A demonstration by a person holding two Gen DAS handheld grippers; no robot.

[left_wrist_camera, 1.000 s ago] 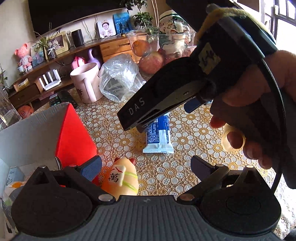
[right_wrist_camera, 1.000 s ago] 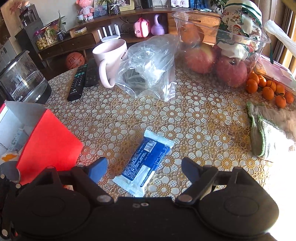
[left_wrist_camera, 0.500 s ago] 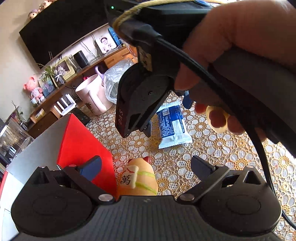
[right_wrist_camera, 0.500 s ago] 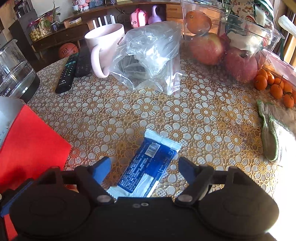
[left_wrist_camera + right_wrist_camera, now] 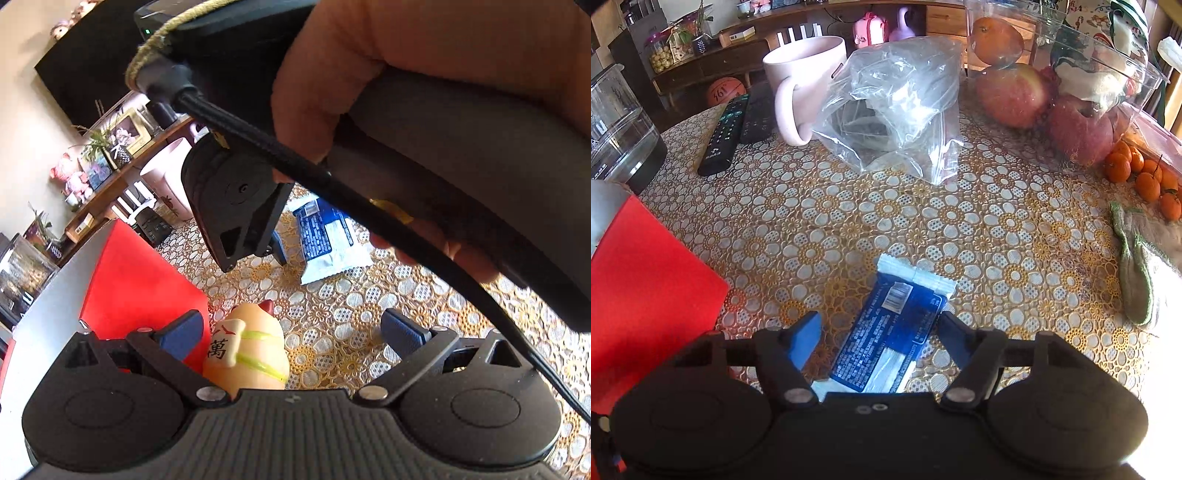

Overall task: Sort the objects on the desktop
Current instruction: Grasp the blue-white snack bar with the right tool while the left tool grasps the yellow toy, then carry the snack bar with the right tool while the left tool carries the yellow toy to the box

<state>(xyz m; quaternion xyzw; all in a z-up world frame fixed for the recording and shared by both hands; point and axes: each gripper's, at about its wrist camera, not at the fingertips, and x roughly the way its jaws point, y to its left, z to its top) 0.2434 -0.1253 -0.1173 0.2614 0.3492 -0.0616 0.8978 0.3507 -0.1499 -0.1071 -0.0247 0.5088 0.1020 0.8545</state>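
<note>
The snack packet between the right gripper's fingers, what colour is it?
The snack packet is blue with white crimped ends, clearest in the right wrist view.

My left cam sits low over the tablecloth (image 5: pixel 332 317), facing forward, half blocked by my right hand (image 5: pixel 369 74). My right cam looks down close across the table. Both catch the blue packet (image 5: pixel 325 236) (image 5: pixel 890 332) and red box (image 5: pixel 136 280) (image 5: pixel 646 280).

A home living room is shown: a big TV (image 5: pixel 92 74), framed photos (image 5: pixel 127 129) on a wooden shelf (image 5: pixel 713 62), and a fruit bowl (image 5: pixel 1052 85) on the desk (image 5: pixel 923 221).
</note>
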